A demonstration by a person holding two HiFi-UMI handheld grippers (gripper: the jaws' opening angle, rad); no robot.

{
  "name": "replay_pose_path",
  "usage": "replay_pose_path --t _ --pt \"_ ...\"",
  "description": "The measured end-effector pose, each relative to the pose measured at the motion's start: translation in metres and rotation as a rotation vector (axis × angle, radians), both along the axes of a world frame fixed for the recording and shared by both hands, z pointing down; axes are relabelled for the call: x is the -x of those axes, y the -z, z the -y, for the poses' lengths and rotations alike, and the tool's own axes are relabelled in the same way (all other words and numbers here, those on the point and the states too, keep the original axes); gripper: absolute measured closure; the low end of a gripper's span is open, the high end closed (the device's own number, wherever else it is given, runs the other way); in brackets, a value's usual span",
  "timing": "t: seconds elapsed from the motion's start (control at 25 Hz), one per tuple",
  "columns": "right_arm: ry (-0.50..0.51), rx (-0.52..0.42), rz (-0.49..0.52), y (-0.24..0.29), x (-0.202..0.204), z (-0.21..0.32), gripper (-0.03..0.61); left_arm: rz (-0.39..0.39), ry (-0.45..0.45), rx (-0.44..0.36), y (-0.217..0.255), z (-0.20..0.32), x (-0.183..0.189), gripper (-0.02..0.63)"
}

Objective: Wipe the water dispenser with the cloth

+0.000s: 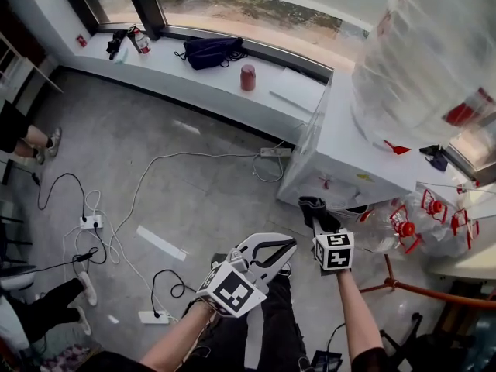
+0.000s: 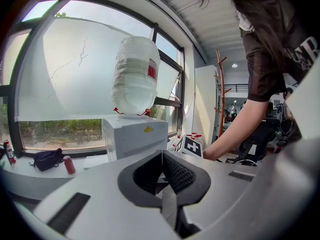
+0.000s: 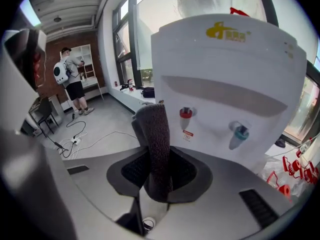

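The white water dispenser (image 1: 341, 149) stands at the right with a wrapped clear bottle (image 1: 430, 53) on top; its front with a red tap (image 3: 186, 118) and a blue tap (image 3: 239, 133) fills the right gripper view. My right gripper (image 1: 319, 222) is shut on a dark grey cloth (image 3: 156, 144), which sticks up between its jaws just short of the dispenser's front. My left gripper (image 1: 273, 248) hangs lower and to the left, shut and holding nothing. From the left gripper view the dispenser (image 2: 134, 134) shows farther off.
Several empty water bottles with red caps (image 1: 407, 227) lie right of the dispenser. Cables and power strips (image 1: 91, 222) run over the grey floor. A window ledge (image 1: 194, 72) carries a dark bag (image 1: 211, 51) and a red cup (image 1: 247, 77). A person (image 3: 72, 81) stands far back; seated legs (image 1: 31, 142) at left.
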State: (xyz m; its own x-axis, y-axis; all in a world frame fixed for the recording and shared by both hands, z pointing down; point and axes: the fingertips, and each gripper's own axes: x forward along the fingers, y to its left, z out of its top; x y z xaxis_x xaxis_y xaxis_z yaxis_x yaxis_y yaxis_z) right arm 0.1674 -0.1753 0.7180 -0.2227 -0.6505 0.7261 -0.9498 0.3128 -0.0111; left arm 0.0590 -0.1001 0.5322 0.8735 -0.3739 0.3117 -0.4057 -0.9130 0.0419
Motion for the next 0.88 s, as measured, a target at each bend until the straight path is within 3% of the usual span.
replay_pose_path --t 0.44,0.64,0.88 --pt "-0.041 -0.001 -0.013 -0.071 0.018 0.053 0.476 0.025 0.048 -0.011 -0.056 0.013 0.022 0.597" --pt "-0.159 -0.005 0.026 -0.089 -0.002 0.071 0.476 0.035 0.050 0.005 -0.072 0.008 0.025 0.597" --pt "-0.344 -0.017 0.062 -0.098 -0.057 0.084 0.476 0.050 0.024 -0.001 -0.079 0.007 0.023 0.597"
